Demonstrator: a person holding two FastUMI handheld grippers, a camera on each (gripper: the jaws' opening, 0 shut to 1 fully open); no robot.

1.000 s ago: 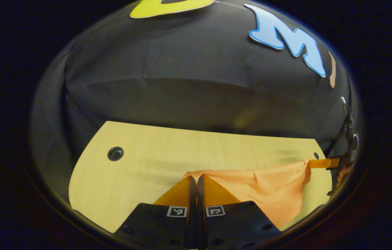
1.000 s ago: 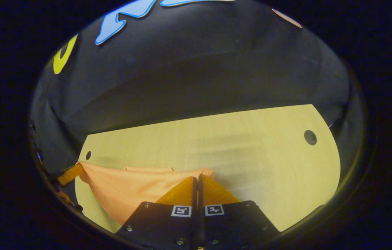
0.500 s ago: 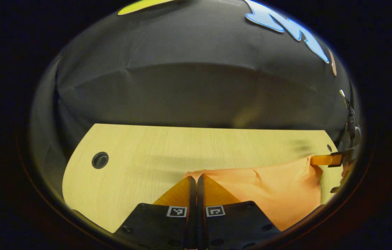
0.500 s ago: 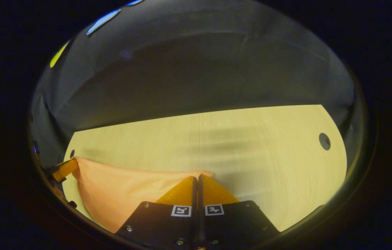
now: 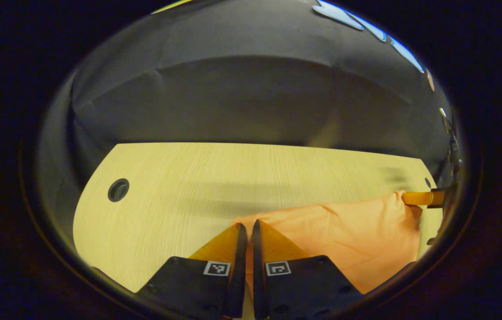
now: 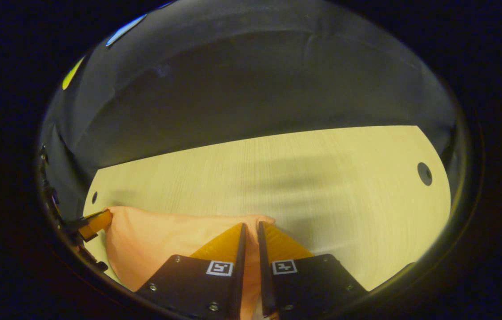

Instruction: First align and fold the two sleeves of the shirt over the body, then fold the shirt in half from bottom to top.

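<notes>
An orange shirt (image 5: 348, 235) lies low over the pale wooden table (image 5: 188, 178), stretched between my two grippers. In the left gripper view, my left gripper (image 5: 246, 224) has its fingers slightly parted, with the shirt's near corner lying in the narrow gap. At the far right edge of that view, the right gripper (image 5: 424, 198) touches the shirt's other corner. In the right gripper view, my right gripper (image 6: 251, 223) is also slightly open over the shirt (image 6: 157, 235), cloth showing between its fingers. The left gripper (image 6: 93, 222) sits at the shirt's far left corner.
The tabletop (image 6: 322, 178) stretches ahead to the black cloth wall. A round cable hole (image 5: 118, 190) sits at the table's left end in the left gripper view, and another hole (image 6: 424, 173) lies at the right end in the right gripper view.
Both grippers have come down toward the table with the shirt's edge. The cloth now sags less and lies flatter. The fingers of both grippers have parted a little from fully shut.
</notes>
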